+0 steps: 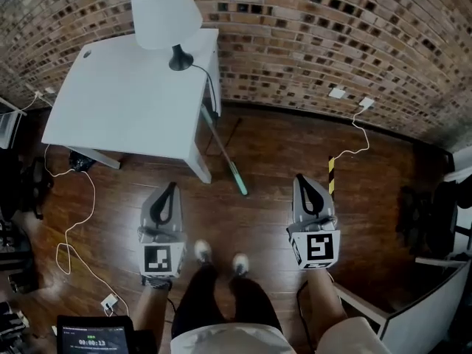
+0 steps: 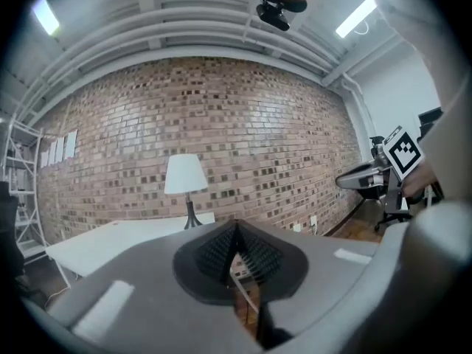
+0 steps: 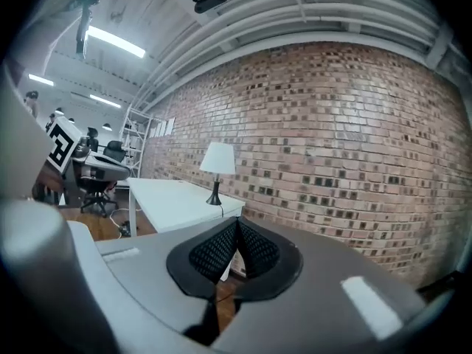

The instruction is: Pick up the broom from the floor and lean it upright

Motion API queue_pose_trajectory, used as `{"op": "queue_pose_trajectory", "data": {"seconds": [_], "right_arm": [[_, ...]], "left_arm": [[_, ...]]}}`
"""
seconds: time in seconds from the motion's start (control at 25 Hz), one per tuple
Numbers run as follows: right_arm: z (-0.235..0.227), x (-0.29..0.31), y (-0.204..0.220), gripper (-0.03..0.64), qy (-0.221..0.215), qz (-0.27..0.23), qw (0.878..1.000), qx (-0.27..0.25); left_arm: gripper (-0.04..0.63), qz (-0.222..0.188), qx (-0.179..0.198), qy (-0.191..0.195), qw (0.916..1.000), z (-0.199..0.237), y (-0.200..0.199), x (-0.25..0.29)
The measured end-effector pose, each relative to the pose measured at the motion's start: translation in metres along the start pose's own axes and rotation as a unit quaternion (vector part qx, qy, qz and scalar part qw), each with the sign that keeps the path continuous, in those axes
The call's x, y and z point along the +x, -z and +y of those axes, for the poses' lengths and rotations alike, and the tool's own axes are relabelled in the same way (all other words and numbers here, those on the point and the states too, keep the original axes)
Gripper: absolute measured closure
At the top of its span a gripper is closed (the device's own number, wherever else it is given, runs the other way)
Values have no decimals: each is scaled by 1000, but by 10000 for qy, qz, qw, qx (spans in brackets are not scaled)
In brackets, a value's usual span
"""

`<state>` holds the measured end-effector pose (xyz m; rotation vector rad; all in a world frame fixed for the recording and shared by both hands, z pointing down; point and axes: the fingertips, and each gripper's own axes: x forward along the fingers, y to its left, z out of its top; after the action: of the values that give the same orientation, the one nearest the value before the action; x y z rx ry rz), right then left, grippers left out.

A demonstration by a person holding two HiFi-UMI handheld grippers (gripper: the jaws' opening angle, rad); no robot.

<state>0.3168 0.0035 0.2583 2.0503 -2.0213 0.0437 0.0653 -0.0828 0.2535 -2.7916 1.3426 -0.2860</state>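
The broom point(image 1: 224, 154) is a long thin pole with a teal end point(image 1: 239, 179). It slants from the right edge of the white table point(image 1: 125, 102) down to the wooden floor. Neither gripper touches it. My left gripper point(image 1: 171, 186) hangs above the floor, short of the table's front leg, with its jaws shut and empty. My right gripper point(image 1: 302, 178) is level with it, to the right of the teal end, also shut on nothing. In the left gripper view my left gripper point(image 2: 236, 227) points at the table and brick wall. In the right gripper view my right gripper point(image 3: 236, 223) does the same.
A white lamp point(image 1: 164, 9) stands on the table by the brick wall point(image 1: 332, 28). White cables point(image 1: 74, 227) trail over the floor at left. A black-and-yellow strip point(image 1: 331, 175) lies ahead of the right gripper. The person's feet point(image 1: 220, 255) stand between the grippers. Office chairs point(image 1: 424, 212) are at right.
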Motion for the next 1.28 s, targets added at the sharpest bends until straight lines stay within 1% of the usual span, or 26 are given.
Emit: {"op": "queue_pose_trajectory", "data": {"seconds": [0.12,0.28,0.36,0.44,0.52,0.6,0.72,0.88,1.0,1.08,1.28], "right_arm": [[-4,-28,-37,604,113,-117,9998,145],[-10,-51,-95,603,280,-362,9989,134],[-4,-64,-121,603,379,-532,9972,369],[5,-75,-144,603,447,-661,9948,634],[12,-80,-163,604,415,-786,9939,652],[20,-84,-174,603,318,-863,9943,547],[30,-92,-181,603,251,-870,9947,478],[25,-88,-205,603,301,-1036,9935,349],[33,-86,-221,603,271,-1147,9928,194],[41,-85,-225,603,207,-1139,9931,188],[59,-77,-224,603,-46,-1016,9946,190]], "left_arm": [[595,-175,82,32,9998,2,-35,-18],[595,-525,-174,-97,9984,10,-76,-26],[595,-544,-260,-150,9981,18,-93,-36],[595,-567,-236,-107,9981,24,-112,-47],[595,-663,-174,-36,9976,26,-128,-52],[595,-716,-123,28,9974,28,-134,-57],[595,-684,-58,128,9976,36,-135,-69],[595,-865,86,107,9962,48,-155,-69],[595,-957,149,85,9953,53,-166,-73],[595,-979,170,96,9950,54,-168,-77],[595,-1108,386,105,9930,59,-182,-84]]}}
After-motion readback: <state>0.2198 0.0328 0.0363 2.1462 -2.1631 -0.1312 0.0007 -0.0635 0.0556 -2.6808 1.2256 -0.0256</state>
